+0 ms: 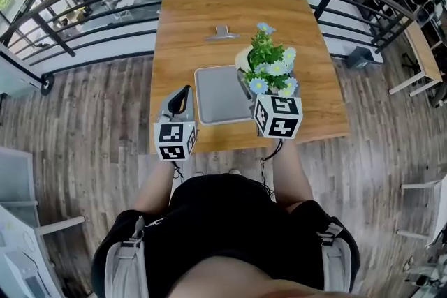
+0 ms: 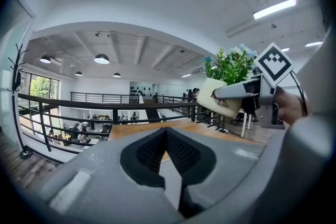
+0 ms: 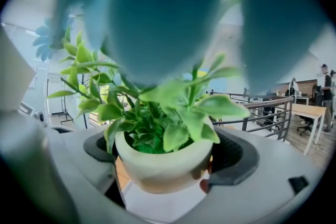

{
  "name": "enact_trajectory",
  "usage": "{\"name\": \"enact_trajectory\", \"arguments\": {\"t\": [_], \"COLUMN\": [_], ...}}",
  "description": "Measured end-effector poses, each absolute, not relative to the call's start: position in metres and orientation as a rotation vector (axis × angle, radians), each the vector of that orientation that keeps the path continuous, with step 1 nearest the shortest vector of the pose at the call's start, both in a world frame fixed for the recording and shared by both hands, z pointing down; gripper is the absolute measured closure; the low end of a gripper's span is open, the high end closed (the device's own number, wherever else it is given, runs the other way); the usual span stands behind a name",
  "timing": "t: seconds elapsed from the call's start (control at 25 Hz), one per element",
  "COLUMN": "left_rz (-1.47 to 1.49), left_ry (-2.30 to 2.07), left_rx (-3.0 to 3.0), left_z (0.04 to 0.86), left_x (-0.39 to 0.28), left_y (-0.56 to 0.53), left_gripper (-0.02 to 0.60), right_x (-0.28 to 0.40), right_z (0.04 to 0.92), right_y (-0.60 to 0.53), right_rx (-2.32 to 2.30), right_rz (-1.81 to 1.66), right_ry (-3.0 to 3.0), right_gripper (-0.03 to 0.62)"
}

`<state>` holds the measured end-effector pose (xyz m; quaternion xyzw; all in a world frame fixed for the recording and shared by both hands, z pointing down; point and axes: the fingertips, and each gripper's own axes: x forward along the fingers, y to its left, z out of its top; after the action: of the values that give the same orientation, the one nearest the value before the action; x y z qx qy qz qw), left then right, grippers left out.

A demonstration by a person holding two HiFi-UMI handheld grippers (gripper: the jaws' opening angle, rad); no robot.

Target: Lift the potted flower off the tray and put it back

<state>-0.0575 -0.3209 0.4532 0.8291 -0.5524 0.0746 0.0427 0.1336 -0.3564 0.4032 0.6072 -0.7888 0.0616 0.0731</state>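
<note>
White potted flower (image 3: 157,165) in right gripper (image 3: 168,153)

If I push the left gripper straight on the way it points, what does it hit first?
Nothing close. The left gripper, jaws together, points low over the wooden table, left of the tray. It would likely graze the tabletop first, else the railing beyond; depth is unclear.

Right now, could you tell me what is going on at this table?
A person stands at the wooden table with a gripper in each hand. The right gripper is clamped on the white pot of the potted flower and holds it in the air, above the right edge of the grey tray. The tray itself has nothing on it. The left gripper has its jaws together, holds nothing, and hovers by the tray's near left corner.
</note>
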Motion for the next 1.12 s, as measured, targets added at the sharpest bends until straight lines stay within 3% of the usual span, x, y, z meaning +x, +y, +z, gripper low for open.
{"name": "enact_trajectory", "arguments": {"t": [1.12], "left_rz": [0.227], "left_ry": [-1.522], "left_rx": [2.646], "left_z": [0.449], "left_x": [-0.012], "left_y": [-0.302], "left_gripper": [0.566], "right_x": [0.178], "right_z": [0.404], "right_y": [-0.297], "right_rx": [1.996], "right_rz": [0.242], "right_ry": [-2.263], "right_gripper": [0.083]}}
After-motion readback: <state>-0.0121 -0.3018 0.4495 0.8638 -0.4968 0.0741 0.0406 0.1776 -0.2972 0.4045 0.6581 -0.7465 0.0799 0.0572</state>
